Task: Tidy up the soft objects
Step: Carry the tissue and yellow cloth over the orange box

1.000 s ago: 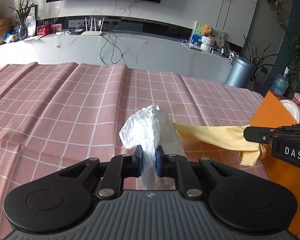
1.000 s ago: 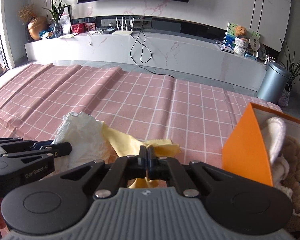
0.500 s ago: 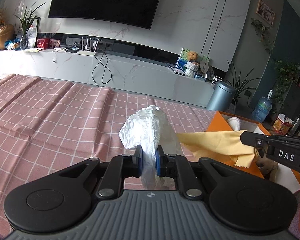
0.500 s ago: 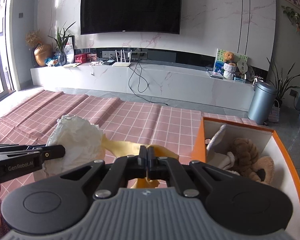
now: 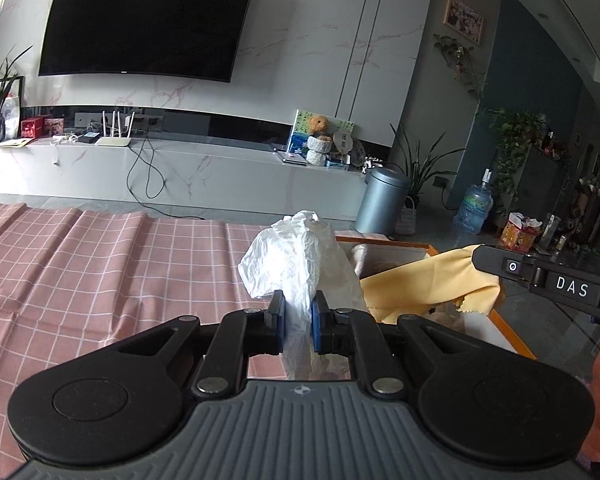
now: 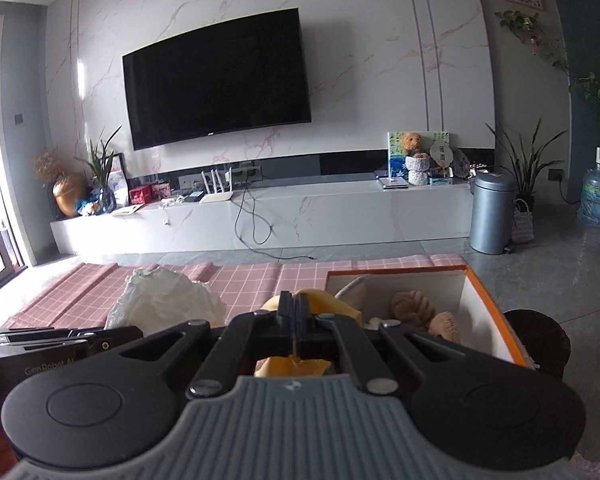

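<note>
Gripping both loads now: your left gripper [image 5: 298, 316] has its blue pads [image 5: 278, 314] closed on a crumpled white bag [image 5: 296, 256], which stands up above the fingers, lifted off the cloth. Your right gripper [image 6: 295, 320] is pinched flat on a yellow rag [image 6: 284, 364]; in the left view the rag [image 5: 432, 284] drapes leftward from those fingers, long axis running across toward the bag.

Outward: the orange box [image 6: 496, 312] sits ahead and right of the right fingers, its open top facing up, plush toys [image 6: 416, 308] already inside. From the left gripper the box [image 5: 516, 340] lies right and slightly ahead, the rag hanging over its near part.

Judgement: your right hand is nearer the box, rag seemingly above the opening, so it should drop first. The bag must cross rightward after; watch that the trailing rag doesn't snag it. Pink checked cloth [image 5: 100, 272] lies below left.
</note>
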`<state>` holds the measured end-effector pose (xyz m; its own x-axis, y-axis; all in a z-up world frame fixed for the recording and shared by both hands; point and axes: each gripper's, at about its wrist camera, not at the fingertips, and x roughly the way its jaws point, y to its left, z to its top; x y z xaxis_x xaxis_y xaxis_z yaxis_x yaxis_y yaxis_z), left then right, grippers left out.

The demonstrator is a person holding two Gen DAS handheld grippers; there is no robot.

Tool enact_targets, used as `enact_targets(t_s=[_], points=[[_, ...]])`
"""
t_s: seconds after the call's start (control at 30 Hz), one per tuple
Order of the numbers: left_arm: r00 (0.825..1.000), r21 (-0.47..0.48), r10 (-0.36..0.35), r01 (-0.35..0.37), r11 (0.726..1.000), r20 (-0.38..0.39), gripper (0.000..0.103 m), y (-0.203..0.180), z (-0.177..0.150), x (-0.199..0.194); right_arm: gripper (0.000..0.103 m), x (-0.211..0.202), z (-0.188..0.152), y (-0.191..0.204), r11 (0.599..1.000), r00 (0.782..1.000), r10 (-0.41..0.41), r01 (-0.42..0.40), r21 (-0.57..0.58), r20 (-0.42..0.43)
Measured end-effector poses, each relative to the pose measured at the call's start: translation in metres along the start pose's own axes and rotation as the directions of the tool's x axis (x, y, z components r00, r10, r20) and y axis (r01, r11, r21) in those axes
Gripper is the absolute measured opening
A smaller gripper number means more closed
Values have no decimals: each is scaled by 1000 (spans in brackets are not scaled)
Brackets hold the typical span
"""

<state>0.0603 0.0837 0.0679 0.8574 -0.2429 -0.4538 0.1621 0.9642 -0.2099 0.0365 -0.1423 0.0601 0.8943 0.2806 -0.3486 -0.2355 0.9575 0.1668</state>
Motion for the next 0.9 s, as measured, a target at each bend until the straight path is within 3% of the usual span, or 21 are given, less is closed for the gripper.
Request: enact_targets(t_s=[0.2, 0.5, 0.9], points=[[997, 19, -71, 71, 997, -8, 14, -28, 3, 12, 0, -21, 1, -32, 996, 997, -57, 54, 67, 45], [988, 86, -143, 147, 985, -52, 14, -66, 0, 42, 0, -20, -4, -57, 987, 988, -150, 147, 70, 42], [982, 137, -138, 155, 978, -126, 14, -84, -6, 82, 0, 23, -13, -90, 978, 978, -197, 201, 52, -64]])
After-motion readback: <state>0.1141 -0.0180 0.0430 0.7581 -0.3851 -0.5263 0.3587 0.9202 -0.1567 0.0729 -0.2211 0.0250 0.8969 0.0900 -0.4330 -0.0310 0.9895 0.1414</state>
